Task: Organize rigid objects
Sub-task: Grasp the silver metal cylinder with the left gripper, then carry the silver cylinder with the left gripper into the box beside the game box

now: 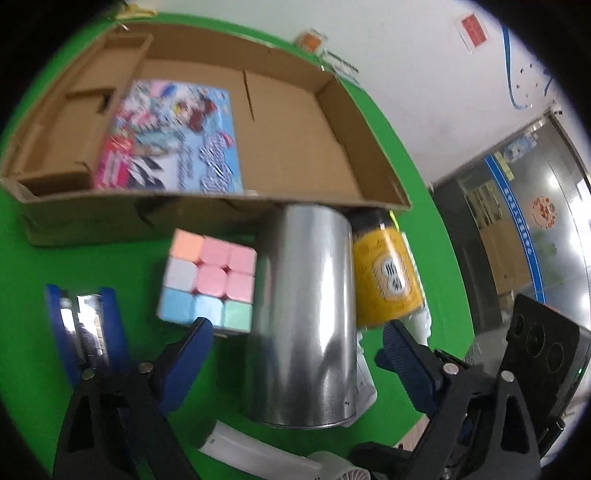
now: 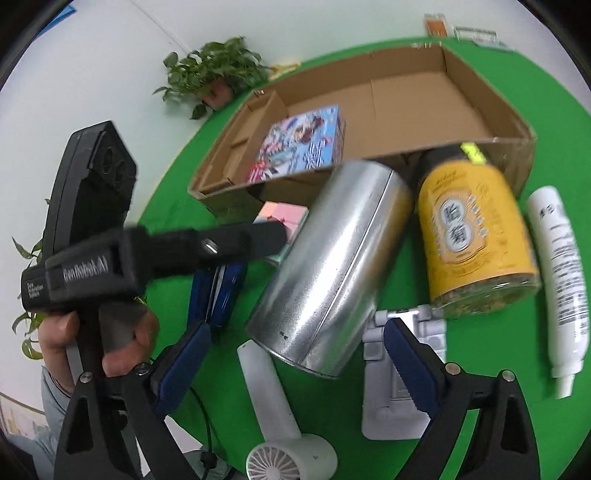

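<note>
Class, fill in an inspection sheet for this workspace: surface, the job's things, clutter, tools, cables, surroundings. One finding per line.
Surface: green table.
Job's things: cardboard box holds a printed box; outside it lie a metal tin, yellow jar, white tube, pastel cube, blue stapler, handheld fan and white stand.
Clutter: small packets at the far edge.
Tools: left tool and right tool open, holding nothing.
Cables: a black cord by the table edge.
Surroundings: white wall, potted plant, glass door.
</note>
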A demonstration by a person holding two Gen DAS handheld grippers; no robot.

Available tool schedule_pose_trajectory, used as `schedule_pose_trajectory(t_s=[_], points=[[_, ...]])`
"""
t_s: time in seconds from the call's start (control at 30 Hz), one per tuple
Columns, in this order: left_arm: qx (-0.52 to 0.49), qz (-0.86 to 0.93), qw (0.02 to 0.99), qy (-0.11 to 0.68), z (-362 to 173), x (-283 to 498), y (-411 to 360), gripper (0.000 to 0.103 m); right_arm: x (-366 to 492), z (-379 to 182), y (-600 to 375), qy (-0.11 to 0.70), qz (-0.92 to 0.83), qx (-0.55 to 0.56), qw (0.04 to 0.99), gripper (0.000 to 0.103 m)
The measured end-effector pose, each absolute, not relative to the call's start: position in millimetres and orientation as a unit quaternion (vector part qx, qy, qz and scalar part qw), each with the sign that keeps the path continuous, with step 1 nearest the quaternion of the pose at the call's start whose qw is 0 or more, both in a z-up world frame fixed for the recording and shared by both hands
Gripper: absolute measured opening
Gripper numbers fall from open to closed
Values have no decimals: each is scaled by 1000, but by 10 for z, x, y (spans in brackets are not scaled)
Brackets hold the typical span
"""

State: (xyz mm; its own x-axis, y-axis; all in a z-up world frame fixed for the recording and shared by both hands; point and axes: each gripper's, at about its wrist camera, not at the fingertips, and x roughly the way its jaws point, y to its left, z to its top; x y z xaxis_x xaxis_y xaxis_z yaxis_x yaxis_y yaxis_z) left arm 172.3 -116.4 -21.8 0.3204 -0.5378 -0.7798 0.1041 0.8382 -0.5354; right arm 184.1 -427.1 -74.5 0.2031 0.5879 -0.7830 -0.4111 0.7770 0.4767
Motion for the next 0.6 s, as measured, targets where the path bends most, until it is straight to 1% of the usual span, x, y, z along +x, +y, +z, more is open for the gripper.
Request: schedule_pose_trajectory(t_s=[0.13,0.2,0.23,0.3,0.33,0.43,0.6], points=[[-190,-219,771,566,-318,1735,-1282,92,1872,-931,-4207,564,315,88,759,94],[-191,-224,760,579,-377,1742,-1323,90,1877,-1026,-4181,575,309,90,753,92],[-185,-221,760,582,-397,1741,-1344,90,1909,-1056,-4182,578,308,90,750,89],[-176,-219,758,589,-424,1750,-1377,90,1917,-1094,-4166,581,310,91,747,88],[-176,-217,756,591,-429,1766,-1376,90,1919,-1124,-4155,582,312,91,746,88],[-172,-206,760,591,-431,1742,-1395,83,1927,-1146,-4140,583,311,91,745,90],[-164,-206,766,587,-414,1720,-1385,83,1941,-1131,-4085,579,313,77,749,92]])
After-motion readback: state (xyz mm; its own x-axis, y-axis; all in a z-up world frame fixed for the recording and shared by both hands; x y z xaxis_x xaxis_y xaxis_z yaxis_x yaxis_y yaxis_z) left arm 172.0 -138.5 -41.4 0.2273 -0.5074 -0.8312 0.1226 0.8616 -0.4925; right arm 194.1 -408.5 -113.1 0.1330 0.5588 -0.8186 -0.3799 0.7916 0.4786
